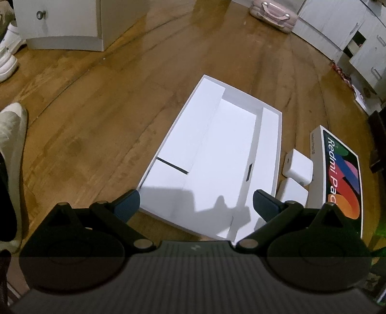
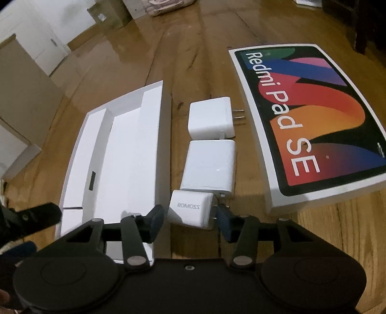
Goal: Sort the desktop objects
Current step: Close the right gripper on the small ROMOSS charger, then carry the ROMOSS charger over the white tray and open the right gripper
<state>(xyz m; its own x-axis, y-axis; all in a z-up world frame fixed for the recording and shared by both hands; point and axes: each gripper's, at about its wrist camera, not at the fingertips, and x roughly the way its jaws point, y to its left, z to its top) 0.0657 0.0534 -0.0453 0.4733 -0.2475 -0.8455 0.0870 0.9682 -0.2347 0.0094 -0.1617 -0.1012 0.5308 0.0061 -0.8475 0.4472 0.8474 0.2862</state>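
Note:
An open white box tray [image 1: 277, 149] [image 2: 79, 149] with empty compartments lies on the wooden floor. Right of it stand three white chargers in a row: a far one with bare prongs [image 2: 210, 118] [image 1: 298, 164], a middle one [image 2: 210, 166] [image 1: 293, 190], and a near small one marked ROMOSS [image 2: 190, 212]. The Redmi Pad SE box lid [image 2: 313, 120] [image 1: 342, 178] lies further right. My right gripper [image 2: 190, 219] is open, its fingers either side of the ROMOSS charger, not closed on it. My left gripper [image 1: 196, 203] is open and empty over the tray's near end.
White cabinets [image 1: 62, 21] stand at the far left and far right [image 1: 357, 36]. A pink case [image 1: 272, 12] lies at the back. White shoes [image 1: 7, 58] and a person's leg [image 1: 12, 145] are at the left. Wooden floor [image 1: 108, 108] surrounds the tray.

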